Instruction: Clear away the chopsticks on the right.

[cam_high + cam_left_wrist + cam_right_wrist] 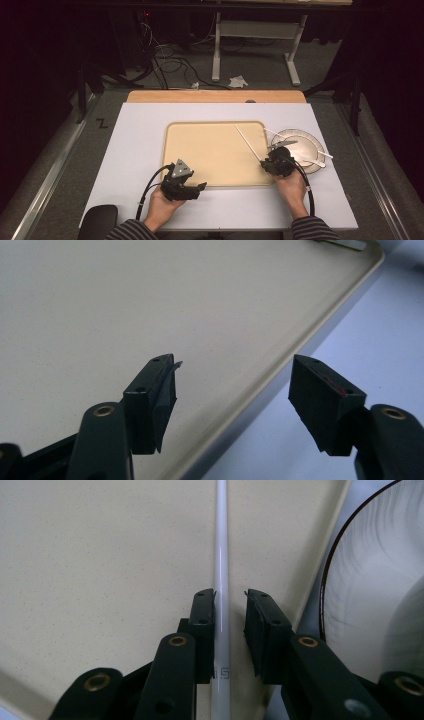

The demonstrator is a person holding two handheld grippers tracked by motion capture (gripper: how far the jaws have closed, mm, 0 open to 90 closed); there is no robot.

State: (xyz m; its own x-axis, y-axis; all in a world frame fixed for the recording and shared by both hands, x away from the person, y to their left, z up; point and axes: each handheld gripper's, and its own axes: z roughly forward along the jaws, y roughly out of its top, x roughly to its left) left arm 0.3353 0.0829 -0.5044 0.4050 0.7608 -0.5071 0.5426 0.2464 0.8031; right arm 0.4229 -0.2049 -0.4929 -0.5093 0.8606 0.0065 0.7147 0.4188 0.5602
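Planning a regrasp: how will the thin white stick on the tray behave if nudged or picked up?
The thin white plastic stick looks round and glossy, so it probably rolls across the smooth beige tray and slips between jaws. Being slender, it seems light and perhaps slightly bendy.

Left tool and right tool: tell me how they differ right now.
The left tool has its jaws wide apart with nothing between them. The right tool has its jaws close together around a white stick, with a gap on one side. The left tool straddles the rim of the beige tray, while the right tool is over the tray beside the plate. Both are hand-held.
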